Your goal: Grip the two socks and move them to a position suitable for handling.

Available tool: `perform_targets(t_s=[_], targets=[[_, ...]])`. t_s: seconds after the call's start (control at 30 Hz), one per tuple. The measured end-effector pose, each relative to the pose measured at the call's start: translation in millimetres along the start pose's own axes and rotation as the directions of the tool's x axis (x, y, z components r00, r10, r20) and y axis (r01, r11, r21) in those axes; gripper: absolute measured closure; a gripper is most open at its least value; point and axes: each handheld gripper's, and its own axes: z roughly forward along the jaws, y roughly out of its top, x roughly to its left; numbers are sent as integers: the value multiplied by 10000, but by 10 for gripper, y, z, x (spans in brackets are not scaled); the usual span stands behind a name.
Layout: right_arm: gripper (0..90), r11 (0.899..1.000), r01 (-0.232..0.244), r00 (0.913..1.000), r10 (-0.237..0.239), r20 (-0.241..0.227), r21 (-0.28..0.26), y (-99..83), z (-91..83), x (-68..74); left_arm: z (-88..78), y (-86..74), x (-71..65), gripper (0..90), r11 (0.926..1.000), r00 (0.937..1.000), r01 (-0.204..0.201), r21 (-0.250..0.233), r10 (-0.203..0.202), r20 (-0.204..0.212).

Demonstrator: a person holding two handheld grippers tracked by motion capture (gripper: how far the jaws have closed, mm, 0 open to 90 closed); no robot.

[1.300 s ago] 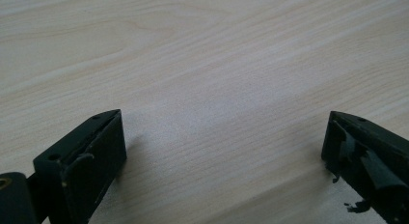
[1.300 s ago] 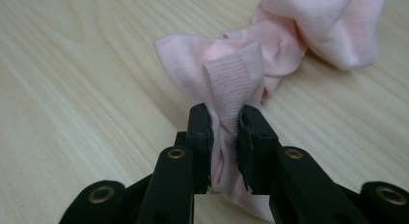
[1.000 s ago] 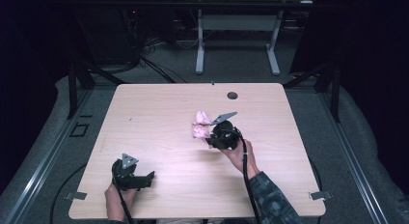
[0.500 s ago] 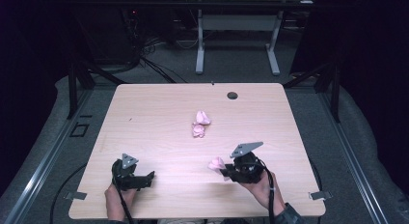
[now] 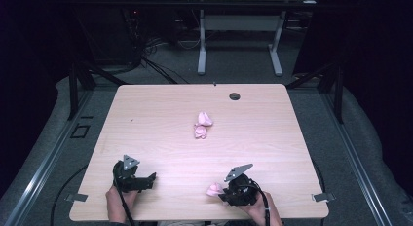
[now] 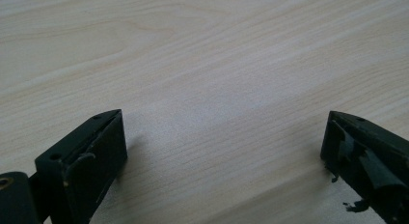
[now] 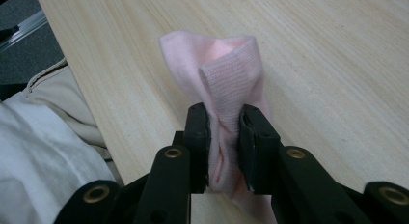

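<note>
pink sock (image 7: 226, 84), soft and limp, is pinched at its ribbed cuff by the right tongs (image 7: 224, 132) near the desk (image 5: 160, 109) edge; left tongs (image 6: 224, 151) sit apart, empty.

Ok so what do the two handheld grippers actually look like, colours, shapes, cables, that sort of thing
Both are black. The left gripper and right gripper each carry a grey three-cornered plate on top and trail a black cable toward the person. Close up, the right one's blocky jaws sit on flat arms with brass-coloured rivets. The left one's pads look worn and flaking. No sleeves are visible at the hands.
</note>
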Motion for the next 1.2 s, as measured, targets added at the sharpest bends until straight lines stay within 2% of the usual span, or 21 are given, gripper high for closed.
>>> perform_targets(t_s=[0.03, 0.1, 0.13, 0.17, 0.2, 0.23, 0.3, 0.37, 0.4, 0.47, 0.5, 0.53, 0.7, 0.73, 0.8, 0.83, 0.9, 1.0, 1.1, 1.13, 1.2], targets=[[716, 10000, 8, 10000, -8, 0, -22, 0, -6, 0, 0, 0, 0, 22, 10000, 10000, -1, 0, 1, 1], [558, 9999, -69, 9999, 68, -87, -112, 5, -32, 9, 0, 0, 0, 22, 10000, 10000, 0, 1, 0, -1], [479, 10000, 71, 9999, -71, -75, -55, 12, -60, 2, 0, 0, 0, 22, 10000, 10000, 1, 0, -1, -1], [404, 9997, 27, 10000, -29, -46, -262, 14, -88, 8, 0, 0, -1, 22, 10000, 10000, 2, -3, -2, -3], [312, 9990, 41, 9999, -45, -105, -434, 17, -126, 2, -1, 0, -1, 22, 10000, 10000, -6, -3, 6, -6], [144, 9956, -95, 9997, 115, 202, -932, 17, -209, -21, -1, 0, -1, 22, 10000, 10000, -6, -2, 6, -4], [122, 9929, -237, 9994, 266, 236, -1164, 11, -252, -46, 0, 0, 0, 22, 10000, 10000, 2, -1, -2, 2], [32, 9820, -472, 9969, 579, 536, -1826, -23, -353, -125, 0, 0, 0, 22, 10000, 10000, 19, 3, -19, 9], [9, 9790, -550, 9957, 686, 629, -1964, -43, -396, -174, 0, 0, -1, 22, 10000, 10000, 19, 6, -19, 8], [0, 9680, -895, 9918, 1083, 684, -2345, -87, -455, -251, 1, 0, -1, 22, 10000, 10000, 18, 6, -18, 6], [0, 9653, -968, 9871, 1243, 1008, -2423, -133, -518, -327, 1, 1, -1, 21, 10000, 10000, 20, 8, -20, 8], [0, 9653, -968, 9871, 1243, 1008, -2423, -133, -518, -327, 1, 1, -1, 21, 10000, 10000, 23, 9, -23, 3], [0, 9563, -1191, 9681, 1716, 1825, -2670, -268, -629, -486, 3, 1, -1, 22, 10000, 10000, 29, -8, -29, -7], [0, 9514, -1288, 9642, 1861, 1889, -2799, -299, -644, -519, 1, 2, -1, 22, 10000, 10000, 22, 8, -22, -4], [0, 9498, -1374, 9565, 2009, 2116, -2811, -338, -664, -564, 2, 2, -1, 22, 10000, 10000, 26, 5, -26, -3], [0, 9457, -1463, 9534, 2131, 2135, -2904, -364, -674, -588, 2, 2, -1, 22, 10000, 10000, 25, 7, -25, -6], [0, 9455, -1508, 9490, 2202, 2257, -2886, -397, -692, -621, 1, 2, 0, 21, 10000, 10000, 17, 9, -17, -11], [0, 9358, -1669, 9399, 2462, 2368, -3104, -471, -708, -666, 4, 3, 1, 22, 10000, 10000, 22, -7, -22, 12], [0, 9332, -1714, 9378, 2527, 2379, -3158, -497, -718, -691, 3, 4, 3, 22, 10000, 10000, -57, -5, 57, -1], [0, 9338, -1754, 9316, 2599, 2541, -3119, -512, -727, -703, 3, 4, 3, 23, 10000, 10000, -56, -3, 56, -2], [0, 9330, -1829, 9297, 2667, 2540, -3101, -496, -736, -750, 5, 3, 1, 22, 10000, 10000, 8, -17, -8, 16]])
